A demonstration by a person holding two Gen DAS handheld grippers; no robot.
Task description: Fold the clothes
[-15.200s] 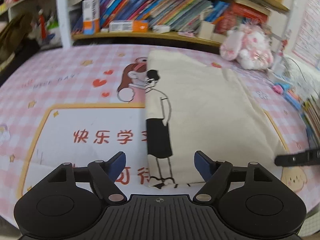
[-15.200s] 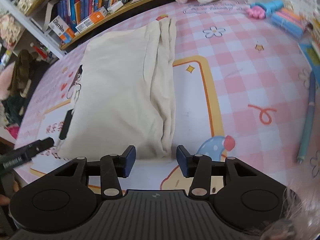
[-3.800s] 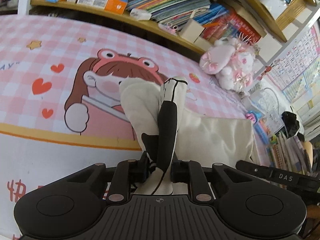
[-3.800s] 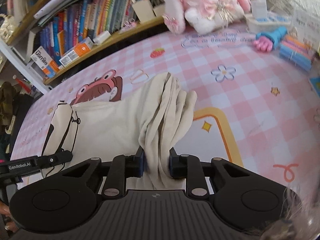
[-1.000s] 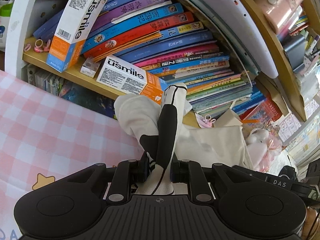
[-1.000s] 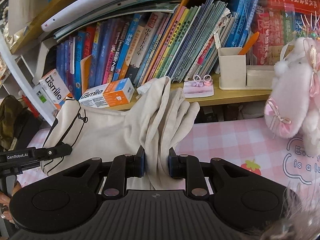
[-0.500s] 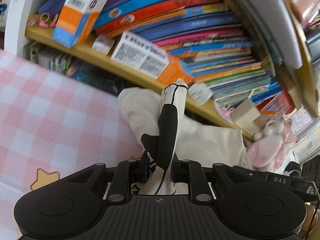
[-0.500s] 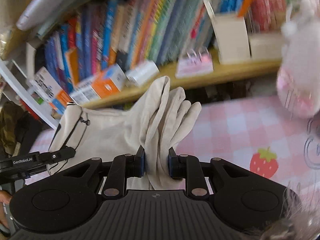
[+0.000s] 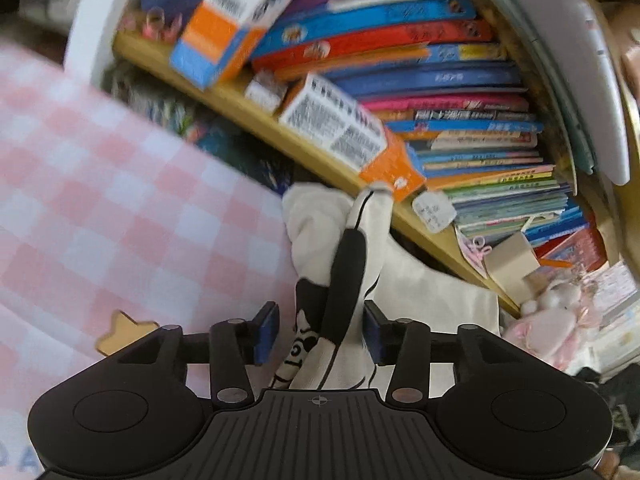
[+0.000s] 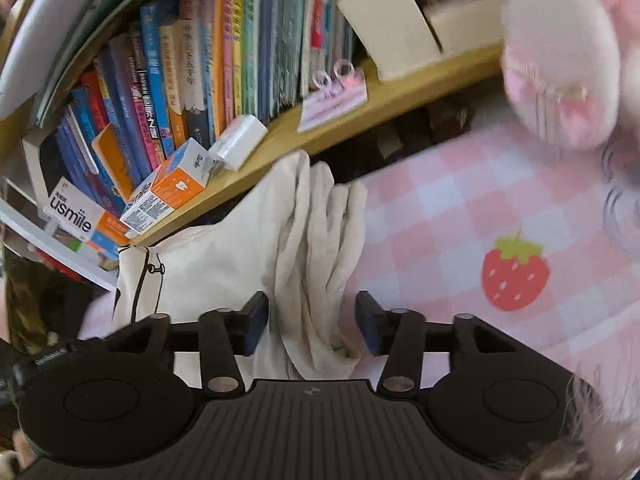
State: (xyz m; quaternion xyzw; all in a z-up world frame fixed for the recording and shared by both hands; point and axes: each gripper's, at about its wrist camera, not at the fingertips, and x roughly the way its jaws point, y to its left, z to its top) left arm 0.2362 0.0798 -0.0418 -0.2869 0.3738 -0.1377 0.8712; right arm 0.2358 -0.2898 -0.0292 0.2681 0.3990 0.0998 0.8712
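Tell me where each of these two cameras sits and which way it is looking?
Left wrist: on the left gripper, looking along its opening fingers at the cream garment, bookshelf behind.
Right wrist: on the right gripper, jaws opening, facing the same garment, pink checked mat beside.
Shared: garment, bookshelf; the left gripper shows at the right view's left edge.

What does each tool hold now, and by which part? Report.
Nothing is clamped: both tools' jaws are opening, left tool around the cream printed cloth garment, right tool around its bunched plain edge.
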